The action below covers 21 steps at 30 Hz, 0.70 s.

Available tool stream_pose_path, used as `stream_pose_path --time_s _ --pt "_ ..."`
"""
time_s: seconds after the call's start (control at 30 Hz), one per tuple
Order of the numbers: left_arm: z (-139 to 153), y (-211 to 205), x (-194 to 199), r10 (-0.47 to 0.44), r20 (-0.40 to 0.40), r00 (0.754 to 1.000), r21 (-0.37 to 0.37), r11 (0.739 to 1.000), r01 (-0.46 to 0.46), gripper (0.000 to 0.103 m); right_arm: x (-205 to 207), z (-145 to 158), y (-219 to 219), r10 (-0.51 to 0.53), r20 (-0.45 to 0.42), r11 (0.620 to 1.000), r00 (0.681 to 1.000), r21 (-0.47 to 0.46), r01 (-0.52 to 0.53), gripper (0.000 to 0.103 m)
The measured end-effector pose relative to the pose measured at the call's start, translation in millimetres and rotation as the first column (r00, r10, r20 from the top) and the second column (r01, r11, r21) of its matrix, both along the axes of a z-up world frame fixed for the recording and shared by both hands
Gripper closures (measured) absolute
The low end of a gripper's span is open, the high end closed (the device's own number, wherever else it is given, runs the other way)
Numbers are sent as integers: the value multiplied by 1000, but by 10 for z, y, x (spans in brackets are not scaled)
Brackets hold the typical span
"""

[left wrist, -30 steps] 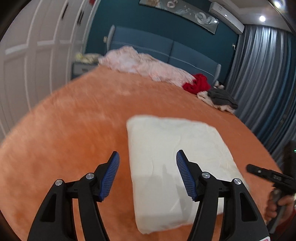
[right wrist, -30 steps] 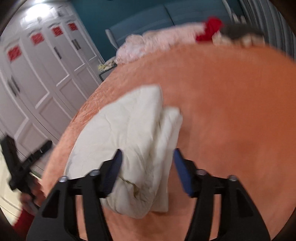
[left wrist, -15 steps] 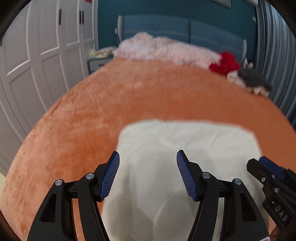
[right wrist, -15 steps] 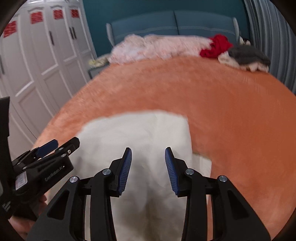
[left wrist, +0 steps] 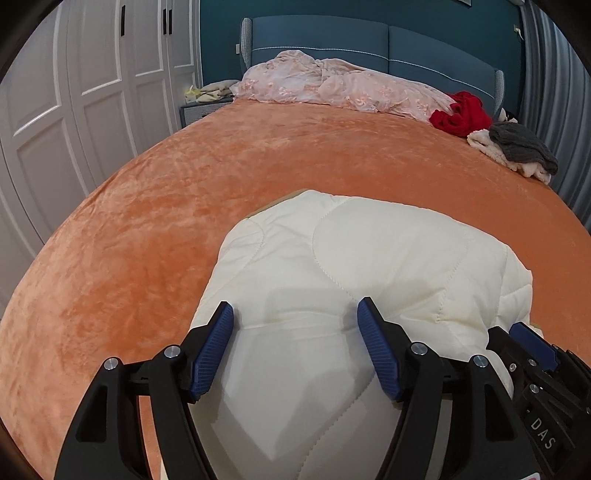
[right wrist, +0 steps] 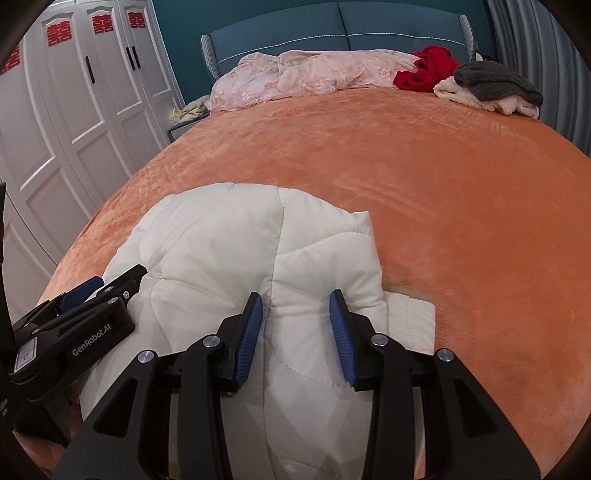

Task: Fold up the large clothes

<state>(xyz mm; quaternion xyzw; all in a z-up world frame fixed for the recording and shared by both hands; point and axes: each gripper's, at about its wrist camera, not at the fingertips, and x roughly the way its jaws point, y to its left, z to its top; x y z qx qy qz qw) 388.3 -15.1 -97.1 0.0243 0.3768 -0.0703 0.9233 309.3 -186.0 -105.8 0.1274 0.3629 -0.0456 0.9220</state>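
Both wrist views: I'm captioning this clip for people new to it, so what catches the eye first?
A puffy cream quilted garment lies folded on the near part of the orange bedspread, with the left gripper and right gripper over it, jaws apart. Far off by the blue headboard sits a bright red garment beside pink lace fabric.

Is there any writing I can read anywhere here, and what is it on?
"GenRobot.AI": on the side of the left gripper, seen from the right wrist view.
"DAS": on the body of the right gripper, cut off at the picture's edge, so probably part of a longer word.
"囍": red paper signs on the white wardrobe doors.
A small white label on the left gripper: digits too blurred to read.
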Motion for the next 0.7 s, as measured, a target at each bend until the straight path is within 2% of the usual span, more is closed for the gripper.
stream_pose_path --time_s 0.7 --pt "-149 -79 -10 20 46 999 31 999 -21 35 2 -115 90 -19 52 999 998 -50 21 67"
